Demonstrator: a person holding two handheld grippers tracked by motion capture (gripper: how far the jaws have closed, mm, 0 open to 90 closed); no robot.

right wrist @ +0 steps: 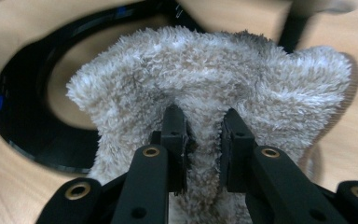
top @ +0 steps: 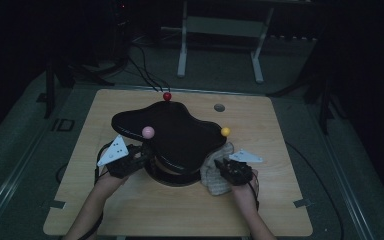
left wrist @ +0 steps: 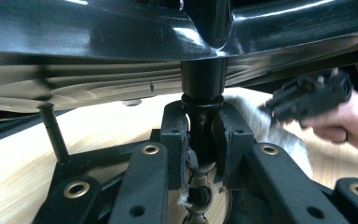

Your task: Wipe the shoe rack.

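A glossy black stand has a cloud-shaped top plate and a ring base on the wooden table. My left gripper reaches under the plate from the left. In the left gripper view it is shut on the stand's black central post. At the stand's right, my right gripper is shut on a fluffy beige cloth. The right gripper view has the pile of the cloth bunched between the pads, beside the ring base.
Three balls top thin posts around the plate: red at the back, pink at the left, yellow at the right. A small grey disc lies at the table's back right. A metal frame stands behind the table.
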